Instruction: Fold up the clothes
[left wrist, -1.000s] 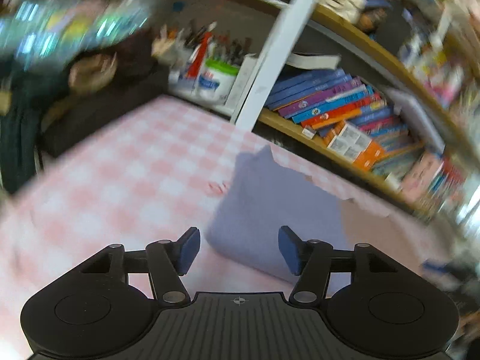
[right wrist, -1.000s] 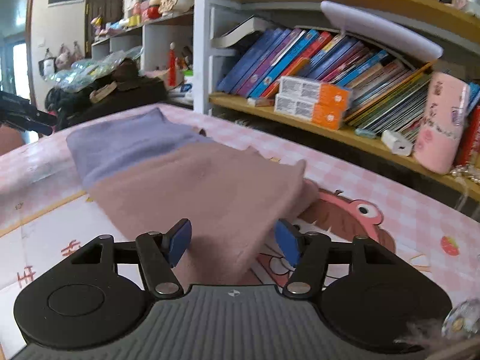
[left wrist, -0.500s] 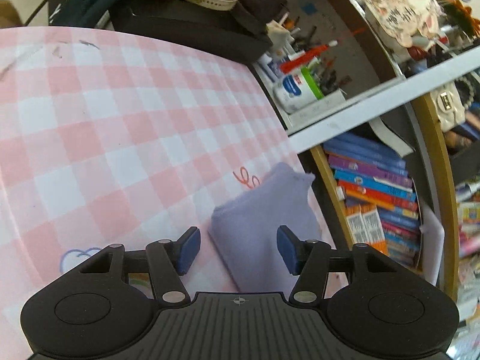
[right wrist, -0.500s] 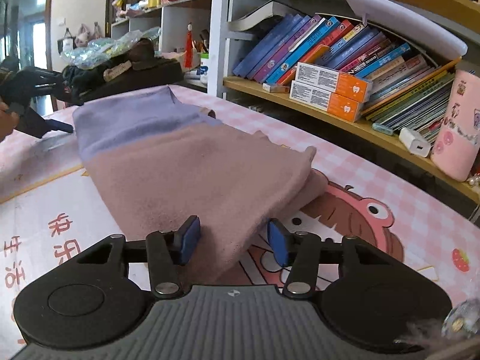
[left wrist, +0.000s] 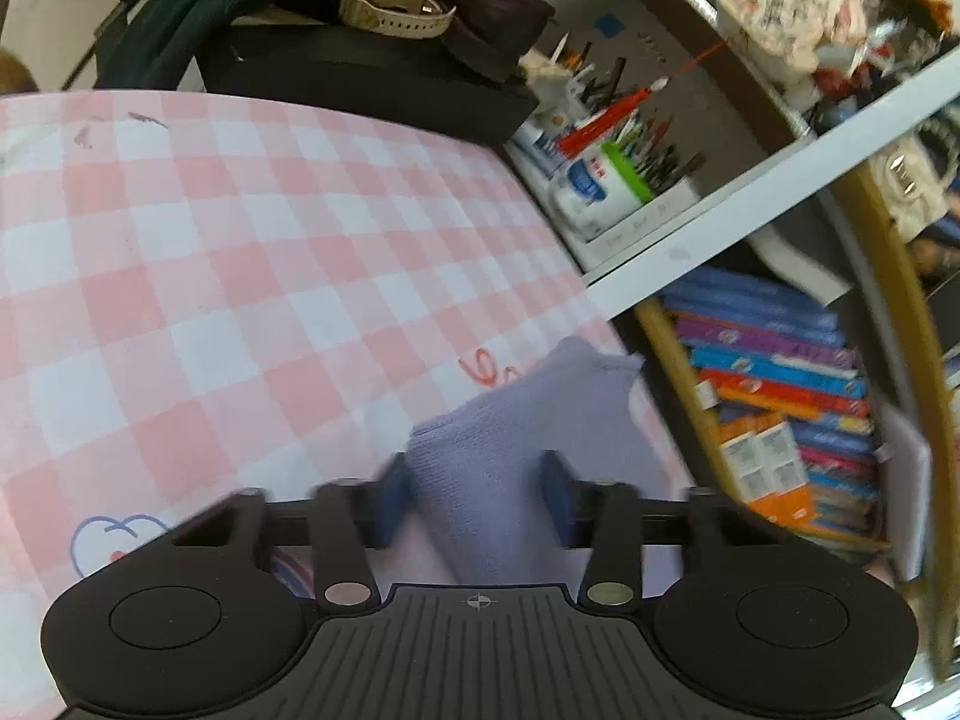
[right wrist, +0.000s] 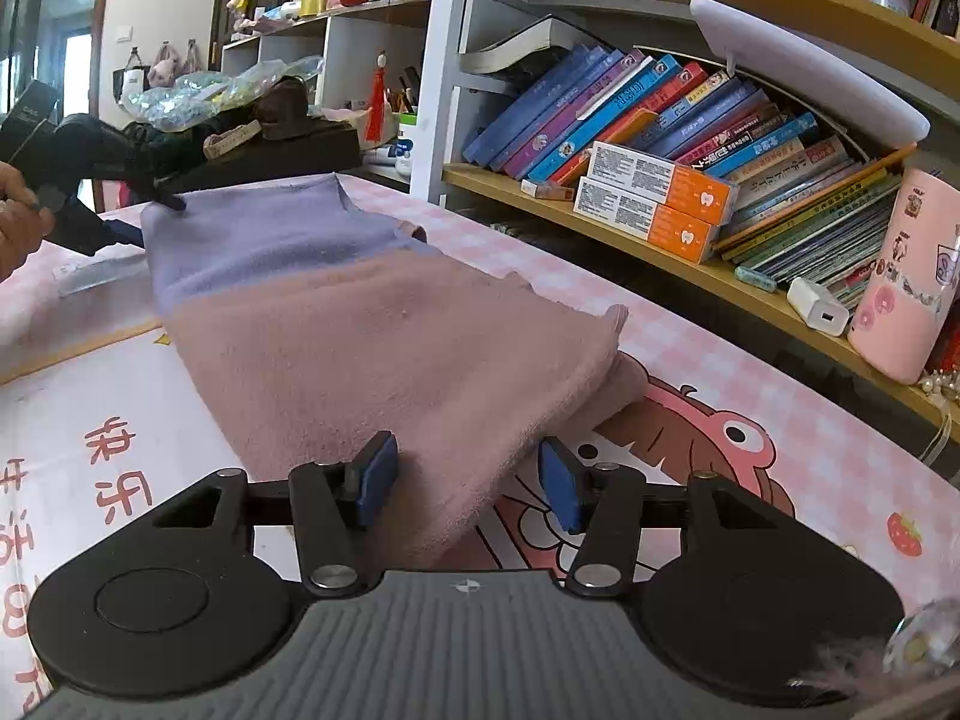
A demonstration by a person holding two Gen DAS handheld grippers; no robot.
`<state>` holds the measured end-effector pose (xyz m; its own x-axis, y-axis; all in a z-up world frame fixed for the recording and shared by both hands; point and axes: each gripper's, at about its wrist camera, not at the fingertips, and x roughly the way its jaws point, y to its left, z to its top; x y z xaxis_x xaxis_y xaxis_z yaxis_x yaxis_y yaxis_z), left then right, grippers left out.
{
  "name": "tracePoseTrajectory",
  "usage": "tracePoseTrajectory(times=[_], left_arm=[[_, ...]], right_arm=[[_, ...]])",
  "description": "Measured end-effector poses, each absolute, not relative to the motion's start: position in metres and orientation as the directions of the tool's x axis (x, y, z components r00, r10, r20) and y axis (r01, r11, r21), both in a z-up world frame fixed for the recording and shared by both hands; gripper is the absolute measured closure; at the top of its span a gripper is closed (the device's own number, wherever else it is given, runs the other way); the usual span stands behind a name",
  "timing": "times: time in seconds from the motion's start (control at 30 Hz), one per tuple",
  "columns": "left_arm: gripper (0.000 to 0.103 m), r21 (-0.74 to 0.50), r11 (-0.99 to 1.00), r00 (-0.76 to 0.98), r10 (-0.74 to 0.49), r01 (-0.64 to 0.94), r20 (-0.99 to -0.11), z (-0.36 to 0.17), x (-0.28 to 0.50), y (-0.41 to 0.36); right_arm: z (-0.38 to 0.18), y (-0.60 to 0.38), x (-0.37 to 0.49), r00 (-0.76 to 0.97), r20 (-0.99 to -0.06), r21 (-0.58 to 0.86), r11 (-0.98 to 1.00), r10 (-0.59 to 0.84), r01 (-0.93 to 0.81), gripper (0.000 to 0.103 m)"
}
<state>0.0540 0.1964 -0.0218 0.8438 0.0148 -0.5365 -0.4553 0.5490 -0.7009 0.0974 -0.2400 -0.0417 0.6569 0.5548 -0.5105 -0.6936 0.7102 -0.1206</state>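
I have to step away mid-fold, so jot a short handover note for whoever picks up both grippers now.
Left gripper: open, straddling the lilac end of the two-tone lilac-and-pink knit garment, not pinched.
Right gripper: open, straddling the dusty-pink end, not pinched.
The garment lies flat as a long strip on the pink checked tablecloth, beside the bookshelf.
Done: strip laid out, both ends lined up.
Left: close both grippers, fold one end over the other.

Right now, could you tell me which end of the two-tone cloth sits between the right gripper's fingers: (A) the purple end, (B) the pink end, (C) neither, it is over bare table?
B: in the right wrist view the pink end of the cloth lies between the open right gripper.
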Motion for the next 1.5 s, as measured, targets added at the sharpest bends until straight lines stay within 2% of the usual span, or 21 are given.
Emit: tracePoseTrajectory(times=[0.1,0.17,0.2,0.37,0.43,0.5,0.6,0.8,0.9,0.93,0.97,1.0,1.03,1.2,1.37,1.5], left_arm=[[0.084,-0.664,0.677,0.905,0.008,-0.318,-0.425,0.009,0.049,0.172],[0.082,-0.618,0.75,0.93,-0.012,-0.234,-0.366,0.026,0.047,0.156],[0.078,-0.604,0.769,0.935,-0.021,-0.212,-0.355,0.03,0.047,0.152],[0.073,-0.678,0.647,0.889,0.001,-0.35,-0.458,-0.004,0.053,0.18],[0.064,-0.713,0.594,0.882,-0.014,-0.372,-0.471,-0.019,0.053,0.188],[0.061,-0.721,0.582,0.877,-0.027,-0.376,-0.479,-0.026,0.055,0.189],[0.05,-0.734,0.564,0.874,-0.046,-0.377,-0.484,-0.034,0.061,0.189],[0.048,-0.774,0.522,0.89,-0.059,-0.359,-0.452,-0.045,0.07,0.193],[0.052,-0.769,0.541,0.9,-0.048,-0.341,-0.433,-0.047,0.072,0.193],[0.057,-0.76,0.558,0.904,-0.039,-0.334,-0.426,-0.048,0.072,0.19],[0.062,-0.749,0.571,0.904,-0.031,-0.335,-0.427,-0.049,0.073,0.189],[0.075,-0.745,0.577,0.903,-0.03,-0.335,-0.429,-0.052,0.074,0.189],[0.083,-0.755,0.567,0.905,-0.039,-0.329,-0.423,-0.055,0.074,0.192],[0.09,-0.795,0.531,0.914,-0.09,-0.292,-0.396,-0.059,0.075,0.207],[0.09,-0.784,0.549,0.929,-0.037,-0.289,-0.368,-0.047,0.059,0.236],[0.09,-0.779,0.543,0.929,0.007,-0.315,-0.371,-0.046,0.042,0.256]], right_arm=[[-0.041,-0.241,0.098,0.656,-0.511,-0.116,0.711,0.556,-0.693,0.052],[-0.041,-0.242,0.099,0.654,-0.512,-0.112,0.712,0.557,-0.694,0.052],[-0.041,-0.242,0.099,0.653,-0.513,-0.109,0.712,0.558,-0.694,0.052],[-0.04,-0.244,0.101,0.649,-0.515,-0.1,0.712,0.56,-0.695,0.052],[-0.04,-0.244,0.102,0.648,-0.515,-0.099,0.712,0.561,-0.695,0.052],[-0.04,-0.244,0.103,0.646,-0.516,-0.094,0.712,0.562,-0.696,0.052],[-0.039,-0.245,0.104,0.644,-0.517,-0.091,0.712,0.564,-0.696,0.052],[-0.039,-0.245,0.105,0.639,-0.52,-0.079,0.713,0.567,-0.697,0.052],[-0.039,-0.247,0.106,0.63,-0.523,-0.061,0.712,0.574,-0.7,0.052],[-0.04,-0.247,0.107,0.625,-0.525,-0.053,0.711,0.578,-0.702,0.052],[-0.04,-0.248,0.108,0.621,-0.527,-0.046,0.71,0.581,-0.703,0.052],[-0.04,-0.249,0.109,0.613,-0.529,-0.032,0.709,0.586,-0.705,0.052],[-0.04,-0.251,0.112,0.603,-0.533,-0.01,0.708,0.594,-0.707,0.052],[-0.04,-0.251,0.118,0.578,-0.543,0.049,0.71,0.609,-0.702,0.053],[-0.042,-0.224,0.116,0.53,-0.551,0.148,0.7,0.645,-0.698,0.053],[-0.04,-0.185,0.096,0.517,-0.546,0.096,0.662,0.659,-0.743,0.053]])
